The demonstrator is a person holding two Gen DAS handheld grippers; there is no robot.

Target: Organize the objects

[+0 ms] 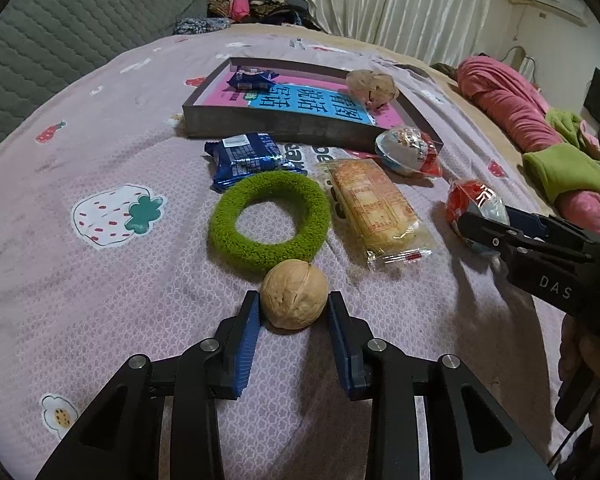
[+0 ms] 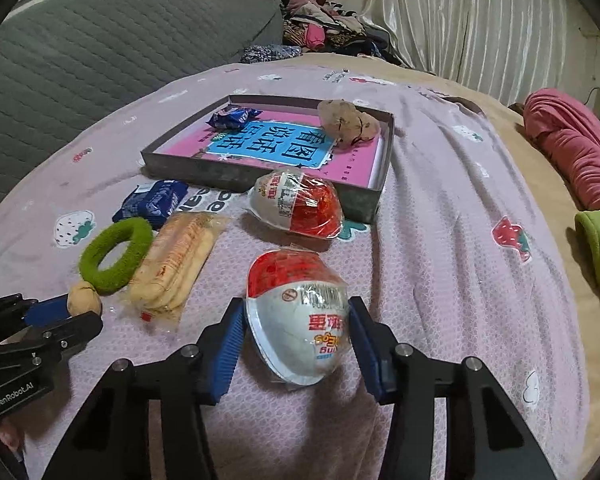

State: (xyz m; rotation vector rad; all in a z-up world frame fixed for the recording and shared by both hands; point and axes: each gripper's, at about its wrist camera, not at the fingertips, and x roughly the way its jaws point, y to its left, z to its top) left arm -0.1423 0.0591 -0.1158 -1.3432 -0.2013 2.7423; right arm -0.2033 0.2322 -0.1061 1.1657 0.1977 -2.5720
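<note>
Left wrist view: the left gripper (image 1: pixel 294 312) reaches down at the lower centre, its ribbed blue pads (image 1: pixel 247 342) narrowed onto a round, wrinkled walnut (image 1: pixel 294 294) resting on the bed (image 1: pixel 100 300), a lilac sheet printed with strawberries. The walnut touches a fuzzy green ring (image 1: pixel 269 216) just above it. Right of the ring lies a clear cracker pack (image 1: pixel 374 210); a glossy blue packet (image 1: pixel 248 160) sits above. A shallow grey box (image 1: pixel 276 124) in the upper centre holds a pink book. At right, the right gripper (image 1: pixel 482 226) meets a wrapped egg (image 1: pixel 474 208).

Right wrist view: the right gripper (image 2: pixel 298 338) at lower centre clasps that red-and-white plastic egg (image 2: pixel 300 316) on both sides. A second egg (image 2: pixel 296 204) lies above, beside the box (image 2: pixel 260 176). The left gripper (image 2: pixel 66 312) shows at lower left against the walnut (image 2: pixel 84 300).
</note>
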